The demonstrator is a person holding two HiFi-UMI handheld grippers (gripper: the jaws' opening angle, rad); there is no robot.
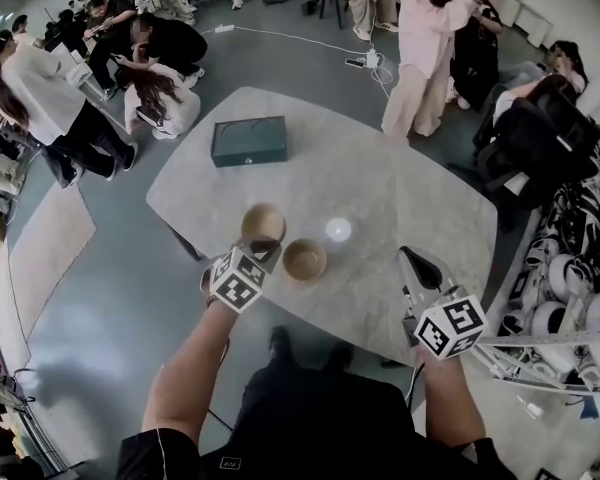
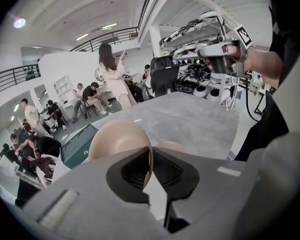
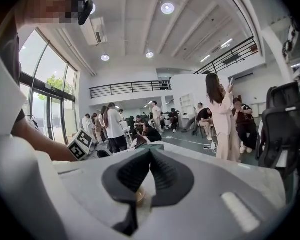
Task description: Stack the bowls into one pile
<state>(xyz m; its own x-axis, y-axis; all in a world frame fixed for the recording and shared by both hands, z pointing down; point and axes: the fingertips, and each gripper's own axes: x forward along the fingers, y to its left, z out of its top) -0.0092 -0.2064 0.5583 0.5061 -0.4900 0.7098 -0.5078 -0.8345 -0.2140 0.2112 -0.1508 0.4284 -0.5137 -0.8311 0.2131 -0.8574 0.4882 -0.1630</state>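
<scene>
Two tan bowls are on or over the grey marble table (image 1: 380, 183). My left gripper (image 1: 264, 251) is shut on the near rim of one bowl (image 1: 263, 223). In the left gripper view that bowl (image 2: 119, 139) stands on edge between the jaws of my left gripper (image 2: 150, 155), its rim pinched. The second bowl (image 1: 305, 260) sits on the table just to the right, also seen past the jaws as the second bowl (image 2: 172, 146). My right gripper (image 1: 418, 265) hovers at the table's near right edge, shut and empty. In its own view the right gripper (image 3: 149, 155) shows closed jaws.
A dark green box (image 1: 249, 141) lies at the table's far left. A bright light reflection (image 1: 338, 230) sits beyond the bowls. Several people stand and crouch around the table. Racks of white gear (image 1: 570, 288) stand on the right.
</scene>
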